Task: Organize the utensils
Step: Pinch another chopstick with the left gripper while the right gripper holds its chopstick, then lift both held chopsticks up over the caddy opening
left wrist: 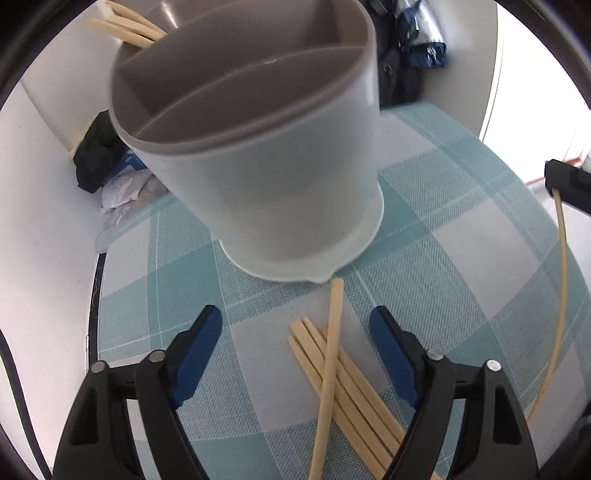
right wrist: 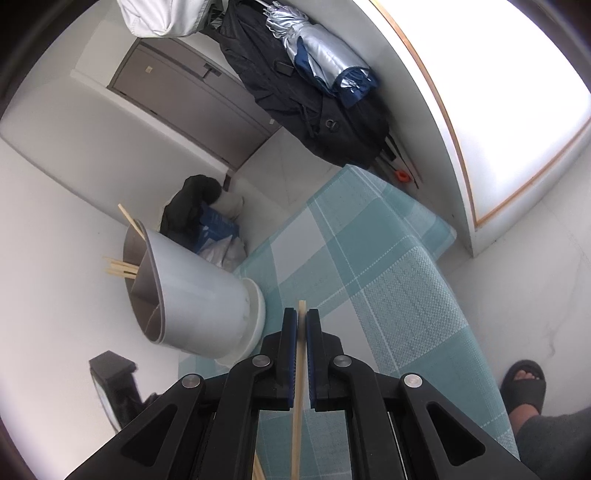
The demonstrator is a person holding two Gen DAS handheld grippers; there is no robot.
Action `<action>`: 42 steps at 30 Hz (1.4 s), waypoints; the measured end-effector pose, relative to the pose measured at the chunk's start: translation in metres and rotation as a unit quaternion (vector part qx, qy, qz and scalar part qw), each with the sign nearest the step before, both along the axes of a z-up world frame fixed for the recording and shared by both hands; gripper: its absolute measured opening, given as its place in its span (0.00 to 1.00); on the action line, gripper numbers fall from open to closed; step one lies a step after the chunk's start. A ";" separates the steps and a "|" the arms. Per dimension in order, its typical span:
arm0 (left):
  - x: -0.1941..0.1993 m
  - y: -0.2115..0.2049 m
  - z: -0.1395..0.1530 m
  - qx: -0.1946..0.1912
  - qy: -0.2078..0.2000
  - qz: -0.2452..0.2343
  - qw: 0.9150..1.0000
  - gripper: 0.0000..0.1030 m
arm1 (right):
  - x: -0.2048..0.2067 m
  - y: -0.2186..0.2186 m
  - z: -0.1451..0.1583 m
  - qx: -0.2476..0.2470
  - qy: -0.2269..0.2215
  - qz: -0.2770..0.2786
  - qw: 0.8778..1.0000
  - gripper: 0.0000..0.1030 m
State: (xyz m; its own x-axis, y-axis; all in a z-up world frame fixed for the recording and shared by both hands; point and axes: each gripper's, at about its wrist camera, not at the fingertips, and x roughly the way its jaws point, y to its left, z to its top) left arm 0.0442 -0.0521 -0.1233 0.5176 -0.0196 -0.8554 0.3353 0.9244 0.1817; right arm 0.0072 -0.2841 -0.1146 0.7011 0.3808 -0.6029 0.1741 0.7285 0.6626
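Around the work area: my table has a teal-and-white checked tablecloth (left wrist: 424, 236). Off the far edge there's a dark bag (right wrist: 188, 210) with white crumpled stuff on the floor, dark coats (right wrist: 332, 122) hanging by the wall, and a sandalled foot (right wrist: 524, 384) at lower right.

The grey divided utensil holder (left wrist: 251, 155) stands on the cloth right ahead of my left gripper (left wrist: 295, 336); a few chopsticks (left wrist: 129, 26) already stick out of its far compartment. A loose pile of chopsticks (left wrist: 340, 373) lies on the cloth between the left fingers and the holder, one touching the holder's base.

Left gripper: low over the cloth, jaws wide apart, holding nothing.

Right gripper (right wrist: 302, 325): raised above the table, pointing down along it, fingers pinched tight on a single chopstick (right wrist: 298, 413), tip just past the pads. Holder sits to its left.
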 end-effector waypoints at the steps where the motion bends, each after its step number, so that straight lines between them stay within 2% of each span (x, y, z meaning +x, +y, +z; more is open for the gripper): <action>1: 0.001 0.003 0.001 -0.009 0.007 0.001 1.000 0.64 | 0.001 0.000 0.000 0.000 -0.001 0.000 1.000 0.04; 2: 0.002 0.005 0.002 -0.016 0.015 0.004 1.000 0.58 | 0.001 0.000 0.000 0.000 -0.002 0.002 1.000 0.04; 3: 0.003 0.006 0.002 -0.021 0.019 0.005 1.000 0.44 | 0.002 0.000 0.000 0.000 -0.004 0.003 1.000 0.04; 4: 0.003 0.007 0.003 -0.025 0.023 0.002 0.999 0.35 | 0.002 0.000 0.000 -0.001 -0.005 0.004 1.000 0.04; 5: 0.003 0.008 0.003 -0.028 0.026 0.001 0.999 0.31 | 0.002 0.000 0.000 -0.003 -0.005 0.005 1.000 0.04; 7: 0.003 0.008 0.003 -0.031 0.028 -0.005 0.999 0.13 | 0.002 0.001 0.001 -0.006 -0.005 0.008 1.000 0.04; 9: 0.003 0.007 0.002 -0.031 0.032 -0.011 0.999 0.05 | 0.002 0.001 0.001 -0.007 -0.005 0.008 1.000 0.04; 16: 0.005 0.028 0.010 -0.088 0.043 0.021 0.995 0.03 | -0.003 0.007 0.013 -0.018 -0.022 0.013 0.999 0.04; 22: -0.003 0.065 0.042 -0.165 0.011 0.054 0.985 0.03 | -0.009 0.023 0.025 -0.044 -0.045 0.030 0.998 0.04; 26: -0.013 0.073 0.062 -0.197 -0.027 0.067 0.978 0.03 | -0.018 0.038 0.040 -0.064 -0.069 0.046 0.995 0.04; 29: -0.024 0.079 0.081 -0.220 -0.063 0.068 0.971 0.03 | -0.026 0.053 0.054 -0.095 -0.098 0.063 0.989 0.04; 33: -0.026 0.067 0.091 -0.243 -0.096 0.057 0.964 0.03 | -0.036 0.075 0.072 -0.149 -0.138 0.081 0.976 0.04; 42: -0.036 0.074 0.106 -0.270 -0.118 0.039 0.955 0.03 | -0.055 0.114 0.091 -0.228 -0.193 0.114 0.948 0.04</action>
State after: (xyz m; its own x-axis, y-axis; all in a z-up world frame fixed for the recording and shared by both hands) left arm 0.0079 0.0220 -0.0170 0.7128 -0.3786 -0.5904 0.2698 0.9250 -0.2675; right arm -0.0483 -0.1702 -0.0239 0.8336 0.3096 -0.4574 -0.2127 0.9442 0.2514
